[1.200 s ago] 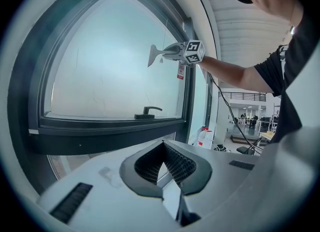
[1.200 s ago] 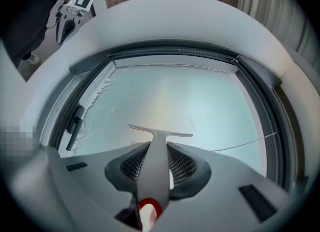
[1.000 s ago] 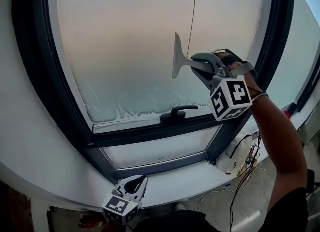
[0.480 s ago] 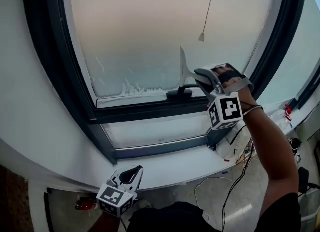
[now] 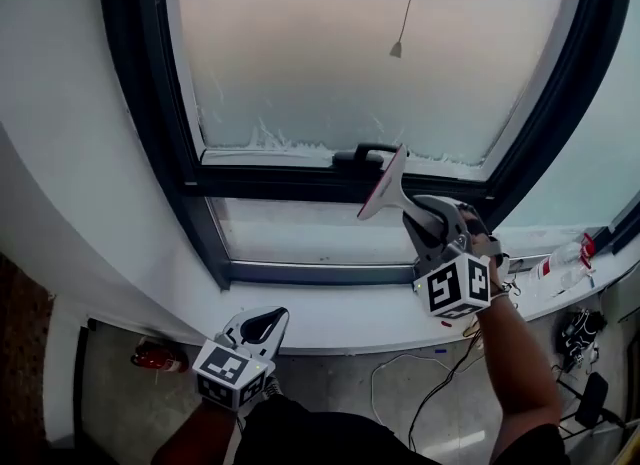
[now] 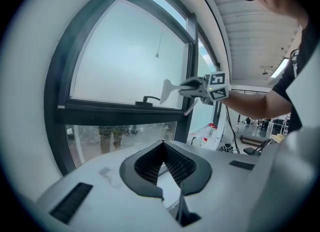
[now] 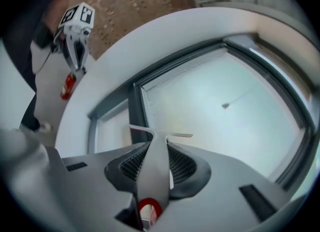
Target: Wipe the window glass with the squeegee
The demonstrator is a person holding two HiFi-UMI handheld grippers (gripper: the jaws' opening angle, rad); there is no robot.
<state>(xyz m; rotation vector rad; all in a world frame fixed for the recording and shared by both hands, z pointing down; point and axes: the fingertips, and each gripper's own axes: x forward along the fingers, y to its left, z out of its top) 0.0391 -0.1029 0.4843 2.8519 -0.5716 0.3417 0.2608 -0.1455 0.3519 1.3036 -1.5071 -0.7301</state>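
Nearest the body, the left tool is held low, below the white sill. Its jaws are brought together with nothing between them, and it is kept well apart from the work. Farther out, the right arm is stretched forward and up over the sill, the wrist bent so that the right tool is aimed at the frame. The squeegee is clenched in that tool by its grey handle. Its blade is seen tilted, the long axis running from upper right to lower left, in front of the dark crossbar and just beside the window handle. Whether the bar is touched cannot be told. The window glass, misted and marked by a ragged residue along its bottom edge, lies above and beyond the blade. For a pass, the blade would probably have to be lifted and laid against the pane by the right hand, much the nearer of the two.
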